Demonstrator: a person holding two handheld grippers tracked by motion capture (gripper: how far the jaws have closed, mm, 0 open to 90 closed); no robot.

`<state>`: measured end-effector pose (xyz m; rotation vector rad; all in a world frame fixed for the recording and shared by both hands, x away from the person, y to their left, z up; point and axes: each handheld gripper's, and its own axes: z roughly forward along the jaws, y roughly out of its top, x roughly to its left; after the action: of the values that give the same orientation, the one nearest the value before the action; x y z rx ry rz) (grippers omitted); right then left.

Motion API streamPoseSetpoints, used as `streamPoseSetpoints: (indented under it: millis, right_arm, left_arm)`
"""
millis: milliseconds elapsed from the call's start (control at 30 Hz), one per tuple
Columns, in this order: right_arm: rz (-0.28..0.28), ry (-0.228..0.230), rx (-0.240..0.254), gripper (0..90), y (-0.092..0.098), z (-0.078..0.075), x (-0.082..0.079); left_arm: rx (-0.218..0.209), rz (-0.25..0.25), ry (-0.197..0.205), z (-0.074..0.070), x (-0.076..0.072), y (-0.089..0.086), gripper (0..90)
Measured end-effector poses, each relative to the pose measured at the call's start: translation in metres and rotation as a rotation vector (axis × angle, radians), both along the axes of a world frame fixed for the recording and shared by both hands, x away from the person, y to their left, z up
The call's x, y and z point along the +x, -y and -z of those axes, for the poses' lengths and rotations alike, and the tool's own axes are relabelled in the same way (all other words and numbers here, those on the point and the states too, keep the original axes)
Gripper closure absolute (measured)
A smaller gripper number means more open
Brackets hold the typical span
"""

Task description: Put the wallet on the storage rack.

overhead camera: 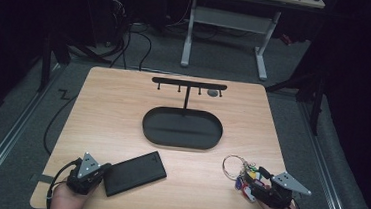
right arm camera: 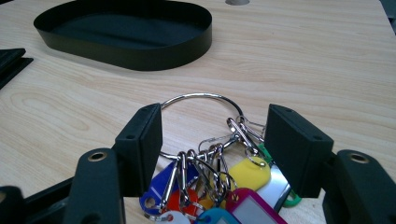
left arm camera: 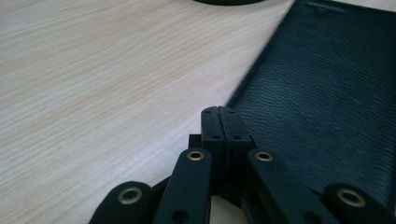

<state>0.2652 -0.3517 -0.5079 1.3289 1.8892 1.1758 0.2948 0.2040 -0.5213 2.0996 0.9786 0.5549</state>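
A large metal key ring (overhead camera: pixel 232 166) with several coloured tags (overhead camera: pixel 246 182) lies near the table's front right. My right gripper (overhead camera: pixel 260 178) stands open around the tags; in the right gripper view its jaws flank the key ring (right arm camera: pixel 198 100) and tags (right arm camera: pixel 250 172), apart from them. A black textured wallet (overhead camera: pixel 134 173) lies at the front left. My left gripper (overhead camera: pixel 104 169) is shut with nothing in it, its tips at the wallet's left edge. In the left gripper view the wallet (left arm camera: pixel 327 84) lies just right of the left gripper (left arm camera: pixel 219 114).
A black oval tray (overhead camera: pixel 182 128) sits mid-table, with a black T-shaped hook rack (overhead camera: pixel 189 83) standing behind it. The tray (right arm camera: pixel 126 32) lies ahead of the right gripper. A small grey disc (overhead camera: pixel 213 92) is near the back edge. Bare wood (overhead camera: pixel 102 113) lies left of the tray.
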Motion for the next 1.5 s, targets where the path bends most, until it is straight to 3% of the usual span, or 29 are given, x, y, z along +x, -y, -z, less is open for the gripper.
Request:
streamPoseSetpoints:
  millis: [100,167,200,233,267,333,433,500,800,967,1100,1133,1233,1333,1367,1467,1500]
  right_arm:
    - [-0.005,0.003,0.001,37.3,-0.001,-0.001,0.002]
    - [-0.017,0.007,0.000,37.3,-0.004,-0.001,0.005]
    - [-0.017,0.007,0.000,37.3,-0.004,-0.001,0.005]
    - [-0.020,0.005,0.000,37.3,-0.006,-0.001,0.006]
    - [-0.031,-0.001,-0.004,37.4,-0.009,-0.001,0.009]
    - [-0.035,-0.003,-0.006,37.5,-0.011,0.000,0.010]
    - [-0.040,-0.002,-0.012,37.5,-0.012,0.000,0.011]
    - [-0.038,-0.001,-0.009,37.6,-0.012,0.000,0.011]
    - [-0.054,0.008,-0.001,37.7,-0.016,-0.003,0.016]
    - [-0.072,0.006,-0.003,36.8,-0.022,-0.001,0.022]
    - [-0.078,0.010,-0.005,36.5,-0.023,-0.002,0.024]
    - [-0.075,0.013,-0.009,36.5,-0.023,-0.002,0.023]
    - [-0.069,0.012,-0.007,36.5,-0.021,-0.002,0.021]
    - [-0.055,0.008,-0.011,36.4,-0.015,-0.001,0.016]
    - [-0.055,0.008,-0.011,36.4,-0.015,-0.001,0.016]
    - [-0.033,0.011,-0.011,36.4,-0.008,-0.001,0.007]
    - [-0.033,0.011,-0.011,36.4,-0.008,-0.001,0.007]
  left_arm:
    - [0.019,-0.006,0.012,-0.001,-0.005,0.000,87.8]
    - [0.021,-0.066,0.045,0.002,-0.003,-0.008,85.7]
    - [0.021,-0.066,0.045,0.002,-0.003,-0.008,85.7]
    - [0.015,-0.100,0.047,0.004,0.001,-0.013,85.7]
    - [0.011,-0.122,0.016,0.005,0.009,-0.019,86.7]
    - [0.007,-0.123,0.006,0.007,0.012,-0.020,88.0]
    - [0.041,-0.083,-0.020,0.012,0.016,-0.011,90.0]
    - [0.039,-0.071,-0.018,0.013,0.015,-0.009,90.0]
    - [0.079,0.028,-0.018,0.009,-0.017,0.010,89.0]
    - [0.087,0.056,-0.013,0.009,-0.022,0.019,83.3]
    - [0.073,0.021,-0.015,0.007,-0.020,0.012,77.2]
    - [0.055,-0.005,0.001,0.004,-0.020,0.007,73.7]
    - [0.032,-0.010,0.019,0.000,-0.020,0.004,68.1]
    - [-0.041,0.042,0.042,-0.009,-0.023,0.014,55.9]
    - [-0.041,0.042,0.042,-0.009,-0.023,0.014,53.2]
    - [-0.053,0.126,0.053,-0.013,-0.027,0.039,47.7]
    - [-0.053,0.126,0.053,-0.013,-0.027,0.039,46.1]
